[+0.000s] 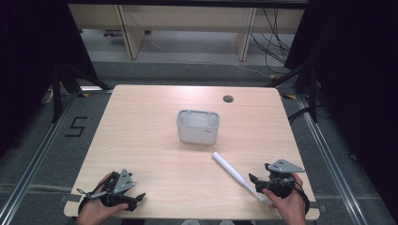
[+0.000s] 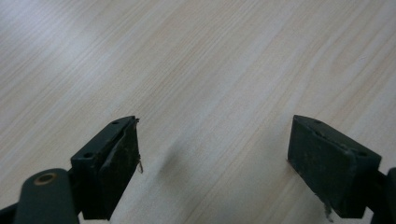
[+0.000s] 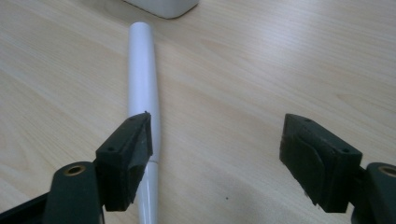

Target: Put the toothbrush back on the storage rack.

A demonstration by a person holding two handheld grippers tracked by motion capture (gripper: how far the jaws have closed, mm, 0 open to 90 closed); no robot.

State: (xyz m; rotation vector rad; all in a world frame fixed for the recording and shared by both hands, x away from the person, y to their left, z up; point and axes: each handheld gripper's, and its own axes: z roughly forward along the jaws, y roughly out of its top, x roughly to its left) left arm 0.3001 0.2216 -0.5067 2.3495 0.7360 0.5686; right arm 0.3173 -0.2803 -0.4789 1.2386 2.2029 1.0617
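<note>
The right gripper [image 1: 257,181] sits at the near right edge of the table [image 1: 155,154] in the person's right hand [image 1: 287,202]. Its jaws stand wide apart with nothing between them. In the right gripper view the white tube [image 3: 144,88] lies on the wood just outside the left-hand jaw, which partly covers it; whether they touch I cannot tell. The tube runs away from the gripper toward the white bin [image 1: 197,126], which stands near the middle of the table. The left gripper [image 1: 136,199] rests near the near left corner, well apart from the tube, its jaws also wide open over bare wood.
</note>
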